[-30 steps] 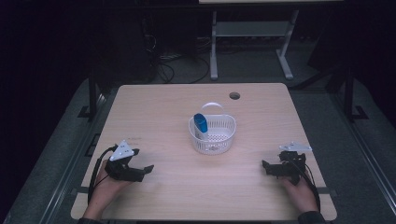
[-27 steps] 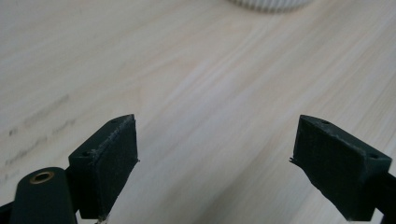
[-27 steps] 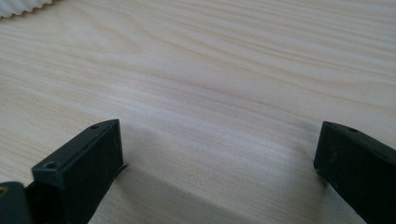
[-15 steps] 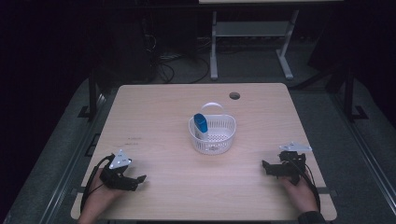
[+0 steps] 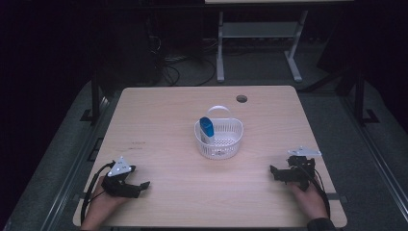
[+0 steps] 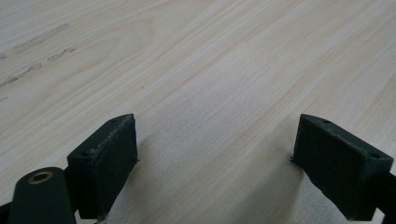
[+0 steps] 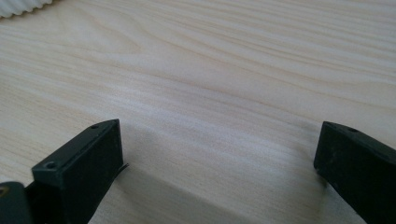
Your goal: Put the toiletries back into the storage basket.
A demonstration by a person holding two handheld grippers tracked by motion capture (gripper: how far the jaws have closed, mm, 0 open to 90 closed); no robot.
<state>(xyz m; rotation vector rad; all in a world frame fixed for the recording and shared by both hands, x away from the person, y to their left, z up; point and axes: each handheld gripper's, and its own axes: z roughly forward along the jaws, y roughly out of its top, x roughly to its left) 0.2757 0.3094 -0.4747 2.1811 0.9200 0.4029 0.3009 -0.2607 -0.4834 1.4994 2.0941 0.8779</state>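
Observation:
A white perforated basket (image 5: 220, 140) with a thin handle stands at the middle of the wooden table (image 5: 163, 115). A blue and white container (image 5: 207, 128) leans upright inside its left half. My left gripper (image 5: 142, 186) rests low on the table near the front left corner, jaws wide apart, with bare wood between the pads (image 6: 105, 163). My right gripper (image 5: 273, 172) lies near the front right edge, also open and holding nothing; its pads (image 7: 84, 168) frame bare tabletop. A scrap of the basket's rim (image 7: 23, 5) shows at the top left of the right gripper view.
A round cable hole (image 5: 241, 99) sits near the table's far edge. Behind the table stands a grey metal frame (image 5: 255, 43), with cables on the dark floor. Faint marks (image 6: 39, 44) streak the wood ahead of the left gripper.
My left gripper has drawn back toward the front left corner of the table. The right gripper, the basket and the container have stayed put.

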